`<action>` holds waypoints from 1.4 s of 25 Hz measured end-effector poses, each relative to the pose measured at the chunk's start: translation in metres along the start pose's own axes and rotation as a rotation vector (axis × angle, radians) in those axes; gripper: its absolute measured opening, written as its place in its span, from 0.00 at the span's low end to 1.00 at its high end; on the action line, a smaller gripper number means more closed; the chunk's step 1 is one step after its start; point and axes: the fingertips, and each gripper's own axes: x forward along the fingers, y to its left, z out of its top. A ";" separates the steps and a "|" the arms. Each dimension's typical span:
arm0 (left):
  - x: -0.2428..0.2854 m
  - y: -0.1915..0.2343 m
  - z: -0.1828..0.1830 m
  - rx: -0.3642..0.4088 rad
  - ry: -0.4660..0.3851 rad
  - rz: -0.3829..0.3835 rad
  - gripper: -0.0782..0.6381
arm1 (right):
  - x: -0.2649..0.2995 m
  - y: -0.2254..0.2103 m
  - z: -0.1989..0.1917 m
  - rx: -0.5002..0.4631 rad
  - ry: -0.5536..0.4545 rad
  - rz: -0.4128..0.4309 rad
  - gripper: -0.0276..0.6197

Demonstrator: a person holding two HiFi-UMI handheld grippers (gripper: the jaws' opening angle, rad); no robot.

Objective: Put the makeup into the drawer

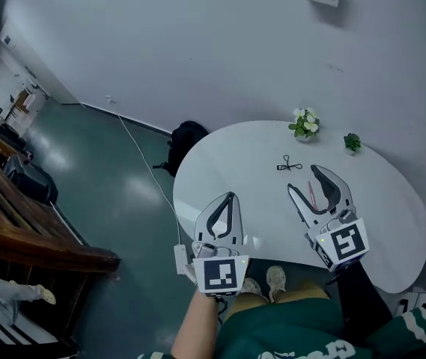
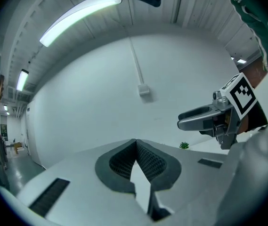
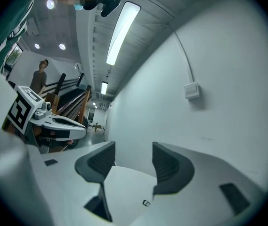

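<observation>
Your left gripper is pinched shut, empty; right gripper stands half apart, empty. No makeup identifiable: presume light, slick; grip mid-body.

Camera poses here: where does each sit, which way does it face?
Head view: head-mounted, steeply down onto the white oval table; left hand-held gripper, right hand-held gripper, green clothing show.
Left gripper view: rides the left one, level toward the white wall; own jaws shut.
Right gripper view: rides the right one, same wall; own jaws apart.
Shared: each gripper view shows the other.
</observation>
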 end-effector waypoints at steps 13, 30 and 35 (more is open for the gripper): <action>0.067 -0.077 0.005 0.004 -0.012 -0.074 0.11 | -0.020 -0.095 -0.053 0.091 0.053 -0.091 0.43; 0.085 -0.097 -0.025 0.008 0.049 -0.131 0.11 | -0.015 -0.079 -0.310 0.337 0.720 -0.108 0.37; 0.088 -0.098 -0.034 0.013 0.073 -0.140 0.11 | -0.014 -0.077 -0.341 0.334 0.812 -0.116 0.37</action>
